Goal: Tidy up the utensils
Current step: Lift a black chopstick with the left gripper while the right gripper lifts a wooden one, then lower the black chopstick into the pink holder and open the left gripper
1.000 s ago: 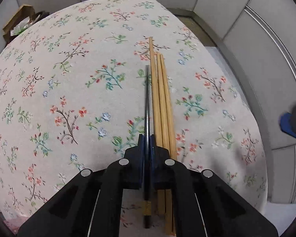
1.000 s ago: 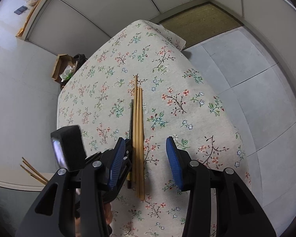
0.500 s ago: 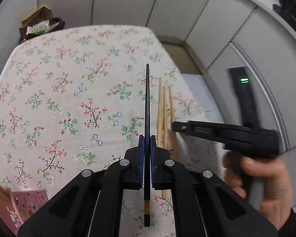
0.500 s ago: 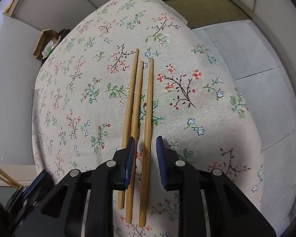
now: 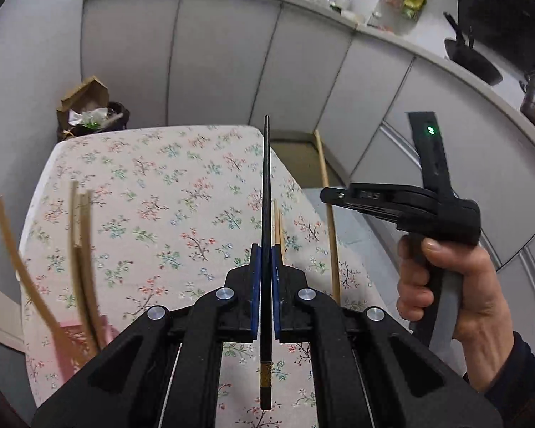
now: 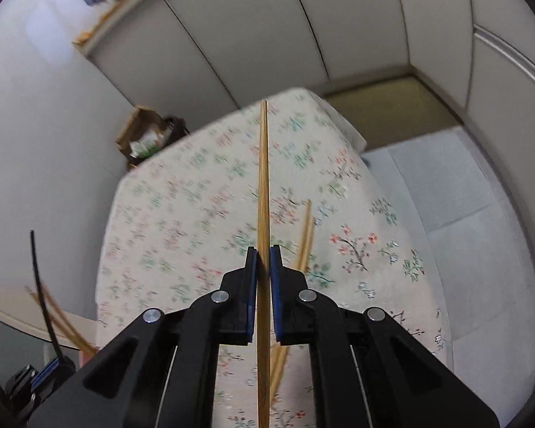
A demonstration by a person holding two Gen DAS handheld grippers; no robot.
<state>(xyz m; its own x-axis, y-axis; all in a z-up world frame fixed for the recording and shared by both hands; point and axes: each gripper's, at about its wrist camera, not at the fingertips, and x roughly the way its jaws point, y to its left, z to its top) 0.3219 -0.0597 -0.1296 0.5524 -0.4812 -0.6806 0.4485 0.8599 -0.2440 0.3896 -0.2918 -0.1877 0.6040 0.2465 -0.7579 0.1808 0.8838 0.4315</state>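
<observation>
Partway through, by the look of it: both tools carry a stick w/ more still on the cloth. Left gripper (image 5: pixel 264 267) is clamped tight on a black chopstick (image 5: pixel 266 192), blue pads flush to it, stick running straight out along the fingers and raised above the floral tablecloth (image 5: pixel 153 192). Right gripper (image 6: pixel 263 267) is likewise closed down on a wooden chopstick (image 6: pixel 264 185), lifted clear of the table; in the left view that same tool shows at the right w/ the person's right hand (image 5: pixel 449 292) around its handle. Done so far, prob.: several wooden sticks (image 5: pixel 83 249) stand in a pink holder (image 5: pixel 67 349) at the near left. Left to do: both held sticks need dropping off, and two loose wooden chopsticks (image 6: pixel 305 235) lie on the cloth just right of the right gripper's pads, near the table's right edge. Hard to read: the holder is cut off by the gripper body and its sticks are motion-blurred, so no exact count; can't tell if it has compartments. Right view's tablecloth is smeared too.
</observation>
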